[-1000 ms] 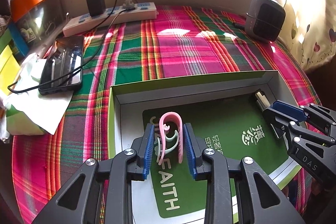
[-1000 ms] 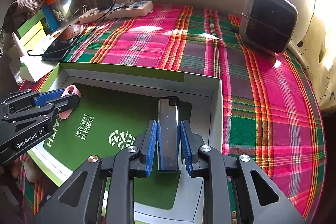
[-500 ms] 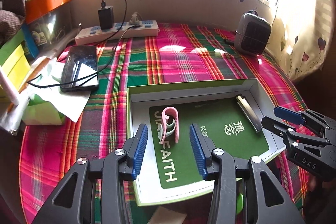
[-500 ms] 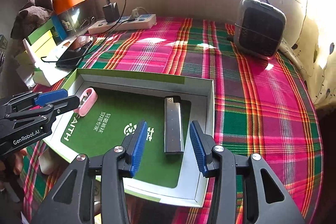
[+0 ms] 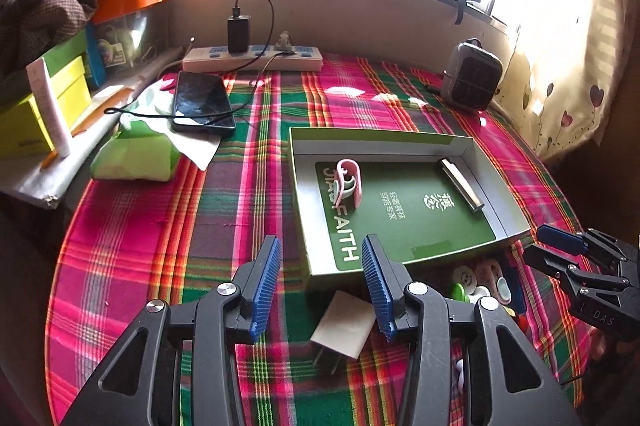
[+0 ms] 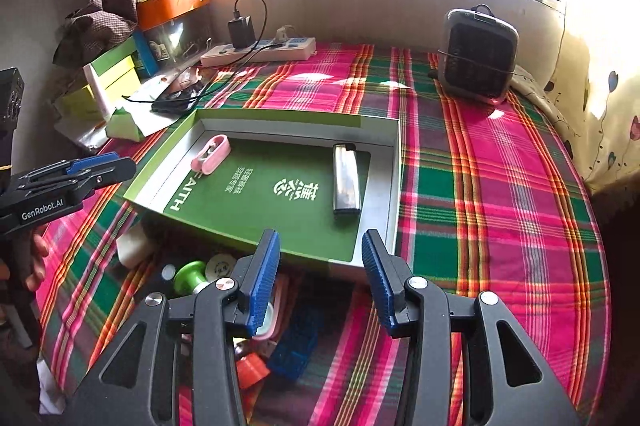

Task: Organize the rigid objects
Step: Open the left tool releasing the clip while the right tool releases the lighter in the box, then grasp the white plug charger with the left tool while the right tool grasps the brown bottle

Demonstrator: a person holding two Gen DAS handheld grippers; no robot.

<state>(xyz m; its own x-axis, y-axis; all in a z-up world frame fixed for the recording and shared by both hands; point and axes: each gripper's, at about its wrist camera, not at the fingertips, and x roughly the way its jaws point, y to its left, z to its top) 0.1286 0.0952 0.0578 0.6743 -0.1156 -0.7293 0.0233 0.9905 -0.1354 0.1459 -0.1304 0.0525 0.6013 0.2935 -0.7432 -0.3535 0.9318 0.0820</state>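
Plaid cloth (image 5: pixel 160 246) spreads below your 2 grippers; ahead, 1 green tray (image 6: pixel 280 118) holds 1 lighter (image 6: pixel 346 182) and 1 pink clip (image 5: pixel 350 182). Left gripper (image 5: pixel 320 282) and right gripper (image 6: pixel 320 276) both just opened, gripping nothing.

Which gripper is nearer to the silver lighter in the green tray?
Right. The right gripper, open, hangs just before the lighter at the tray's near edge; the left gripper is across the tray, near the pink clip.

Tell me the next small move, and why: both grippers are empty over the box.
Probably lower the left gripper onto the white block beneath it. The pink clip and lighter already lie in the box, and both sets of jaws have just opened, empty.
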